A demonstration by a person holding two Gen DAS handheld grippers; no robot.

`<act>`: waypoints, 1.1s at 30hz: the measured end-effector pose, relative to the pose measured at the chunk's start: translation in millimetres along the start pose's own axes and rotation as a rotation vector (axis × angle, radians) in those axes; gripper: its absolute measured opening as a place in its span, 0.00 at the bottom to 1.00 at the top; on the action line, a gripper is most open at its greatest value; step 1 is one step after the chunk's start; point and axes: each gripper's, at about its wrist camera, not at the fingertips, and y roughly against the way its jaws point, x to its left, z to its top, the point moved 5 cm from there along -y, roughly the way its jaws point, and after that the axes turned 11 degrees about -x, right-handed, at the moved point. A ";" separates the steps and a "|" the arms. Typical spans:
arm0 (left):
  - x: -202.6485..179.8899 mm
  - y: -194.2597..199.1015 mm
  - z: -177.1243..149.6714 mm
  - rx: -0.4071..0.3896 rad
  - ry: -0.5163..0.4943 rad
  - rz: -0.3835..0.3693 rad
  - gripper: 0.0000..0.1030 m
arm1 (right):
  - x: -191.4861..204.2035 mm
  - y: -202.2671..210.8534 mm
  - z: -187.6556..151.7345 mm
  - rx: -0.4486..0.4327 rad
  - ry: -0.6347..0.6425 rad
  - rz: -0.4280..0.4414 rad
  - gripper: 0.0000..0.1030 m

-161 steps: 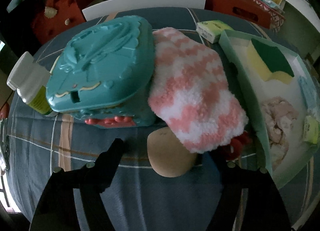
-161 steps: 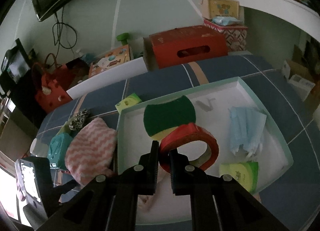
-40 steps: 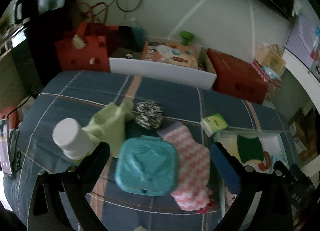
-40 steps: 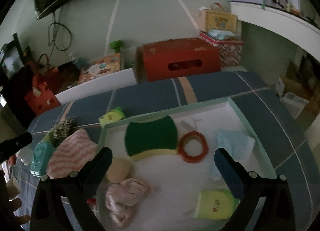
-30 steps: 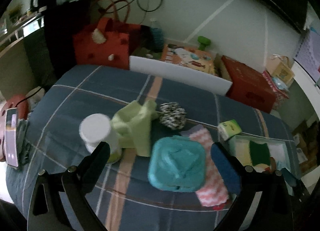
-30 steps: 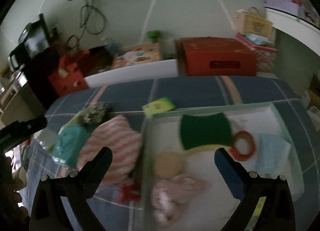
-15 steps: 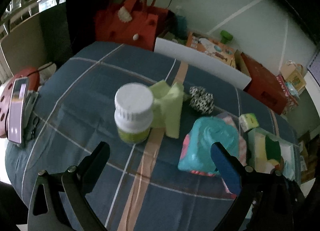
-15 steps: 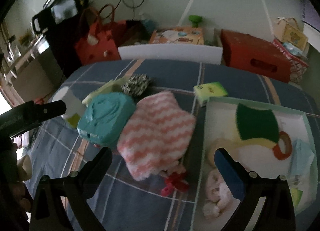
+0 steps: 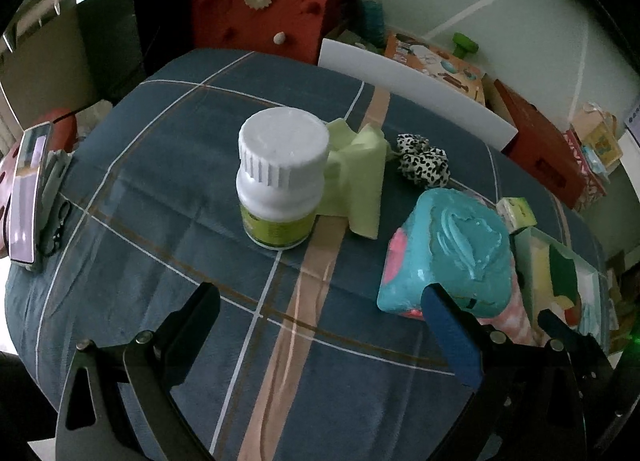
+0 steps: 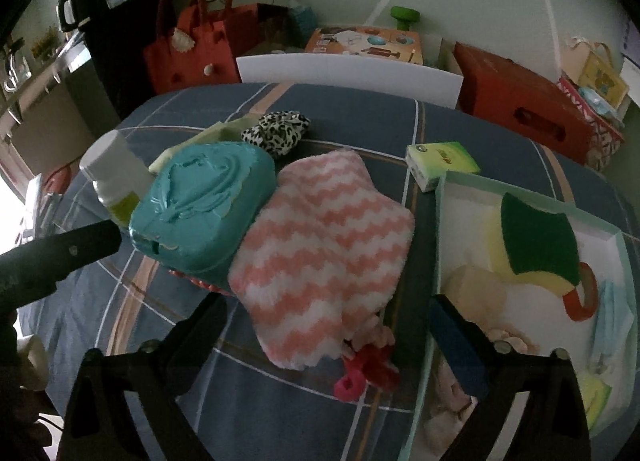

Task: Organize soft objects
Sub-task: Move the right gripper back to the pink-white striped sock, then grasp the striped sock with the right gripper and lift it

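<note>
My right tongs [image 10: 324, 325] are spread wide, closing a little, gripping nothing, the near end of the pink-and-white sock [image 10: 324, 257] between the tips. The sock lies on the bench [image 10: 260, 401], between the teal case [image 10: 204, 205] and the tray [image 10: 440, 237] with the sponge [image 10: 536, 245]. My left tongs [image 9: 320, 305] hang released over bare cloth; beyond stand the white bottle [image 9: 280, 181], green cloth [image 9: 360, 181] and spotted scrunchie [image 9: 424, 165]

The right tool [image 10: 326, 325], jaws closing and empty, hovers over a pink-and-white sock [image 10: 324, 245]. The sock lies between a teal case [image 10: 200, 205] and a tray [image 10: 440, 229].
</note>
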 end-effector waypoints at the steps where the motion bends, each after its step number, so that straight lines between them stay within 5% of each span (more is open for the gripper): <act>1: 0.4 0.0 0.0 0.001 0.001 0.000 0.98 | 0.6 -0.4 0.3 0.000 0.001 0.003 0.87; 10: -0.1 -0.9 0.2 0.007 0.001 -0.017 0.98 | 9.5 4.7 4.8 -0.036 0.000 0.051 0.43; 14: -0.5 -0.7 0.4 0.007 0.003 -0.022 0.98 | 8.5 7.6 7.1 -0.053 -0.010 0.058 0.32; 23: -1.4 0.1 1.0 0.005 0.005 -0.029 0.98 | 0.8 13.6 12.4 -0.082 -0.057 0.078 0.17; 33: -2.2 1.2 1.9 0.002 0.004 -0.031 0.98 | -9.6 30.1 22.8 -0.154 -0.117 0.091 0.13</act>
